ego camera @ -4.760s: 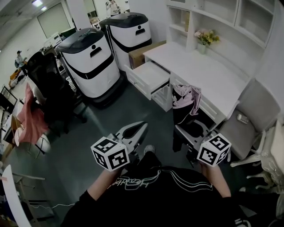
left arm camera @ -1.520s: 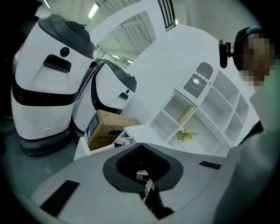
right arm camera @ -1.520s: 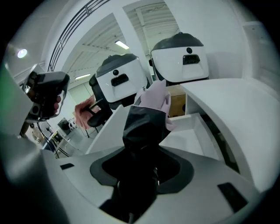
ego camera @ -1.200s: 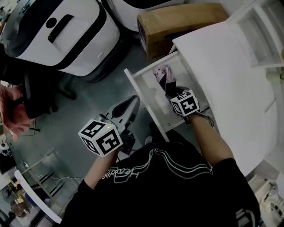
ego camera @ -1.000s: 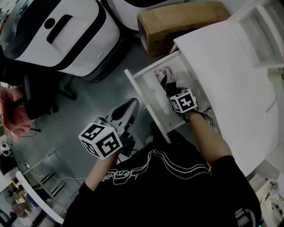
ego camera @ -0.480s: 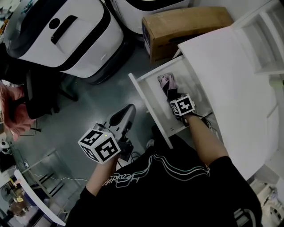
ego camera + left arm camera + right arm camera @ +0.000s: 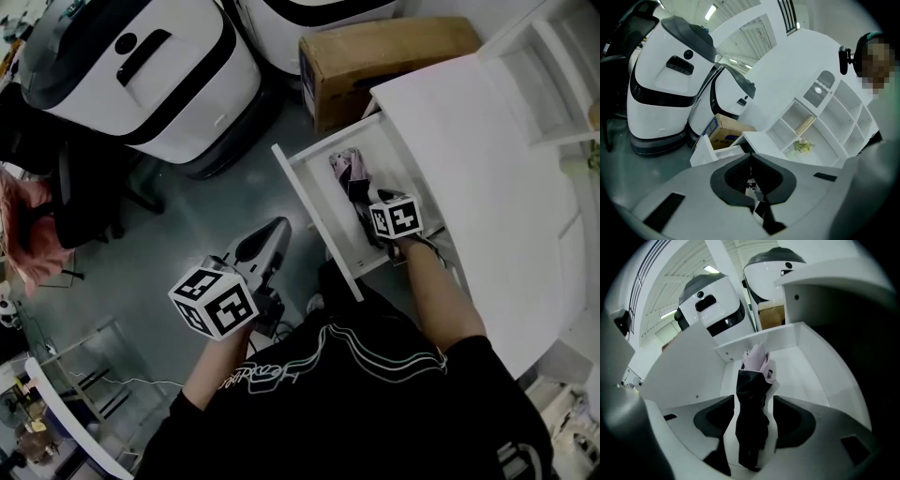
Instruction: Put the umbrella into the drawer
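The folded umbrella [image 7: 349, 171], black with a pink end, lies lengthwise on the floor of the open white drawer [image 7: 309, 202]. My right gripper [image 7: 375, 208] hangs over its black end, pointing steeply down. In the right gripper view the umbrella [image 7: 752, 394] runs between the jaws, with a gap at each pad [image 7: 715, 420]. These jaws have just been opening, and my right gripper [image 7: 753, 404] now stands open around it. My left gripper [image 7: 275, 228] hovers over the floor left of the drawer, shut on nothing, and in its own view the left gripper [image 7: 751, 157] faces the desk.
The white desk top [image 7: 487, 159] overhangs the drawer's right side. A cardboard box [image 7: 384, 52] and a large white robot [image 7: 141, 75] stand behind the drawer. A black chair [image 7: 84, 187] is at the left. Shelves [image 7: 820, 117] rise above the desk.
Earlier the umbrella hung from my right gripper, away from the desk. Now it rests in the drawer. Over the last second the right gripper has drawn back slightly along it. My left gripper has barely shifted.
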{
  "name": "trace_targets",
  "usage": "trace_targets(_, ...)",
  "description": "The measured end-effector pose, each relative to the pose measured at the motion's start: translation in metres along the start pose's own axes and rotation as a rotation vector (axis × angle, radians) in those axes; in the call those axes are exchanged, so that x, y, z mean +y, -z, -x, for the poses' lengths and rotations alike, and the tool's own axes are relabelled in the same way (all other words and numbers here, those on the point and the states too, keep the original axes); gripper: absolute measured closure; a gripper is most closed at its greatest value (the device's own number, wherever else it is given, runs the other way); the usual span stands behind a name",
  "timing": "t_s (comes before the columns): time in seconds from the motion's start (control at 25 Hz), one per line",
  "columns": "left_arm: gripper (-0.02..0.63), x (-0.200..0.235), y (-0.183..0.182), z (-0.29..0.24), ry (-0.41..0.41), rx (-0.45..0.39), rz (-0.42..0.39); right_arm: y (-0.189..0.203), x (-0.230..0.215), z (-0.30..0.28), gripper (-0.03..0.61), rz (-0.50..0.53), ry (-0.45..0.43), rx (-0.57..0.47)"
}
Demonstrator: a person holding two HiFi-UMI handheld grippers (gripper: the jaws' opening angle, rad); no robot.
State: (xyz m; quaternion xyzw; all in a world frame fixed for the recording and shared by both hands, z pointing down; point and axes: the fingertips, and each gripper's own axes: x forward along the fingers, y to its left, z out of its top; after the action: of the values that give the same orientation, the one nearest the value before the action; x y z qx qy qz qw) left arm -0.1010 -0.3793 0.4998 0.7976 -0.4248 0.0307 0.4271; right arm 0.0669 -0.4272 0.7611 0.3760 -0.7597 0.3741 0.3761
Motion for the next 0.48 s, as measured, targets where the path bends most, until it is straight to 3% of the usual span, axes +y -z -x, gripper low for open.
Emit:
trace_targets(0.24,0.594,-0.032,0.016,0.020,0.056,-0.002,-0.041,-0.030,0.034,0.093,0.339,-0.182,-0.184,-0.323)
trace_targets(0.4,0.594,-0.062,0.020,0.041,0.102,-0.015,-0.084,-0.053,0.073,0.182,0.353,-0.172,-0.289,-0.532)
trace_targets(0.48,0.594,-0.079,0.023,0.053,0.129,-0.020,-0.113,-0.058,0.099,0.229,0.413,-0.110,-0.328,-0.616)
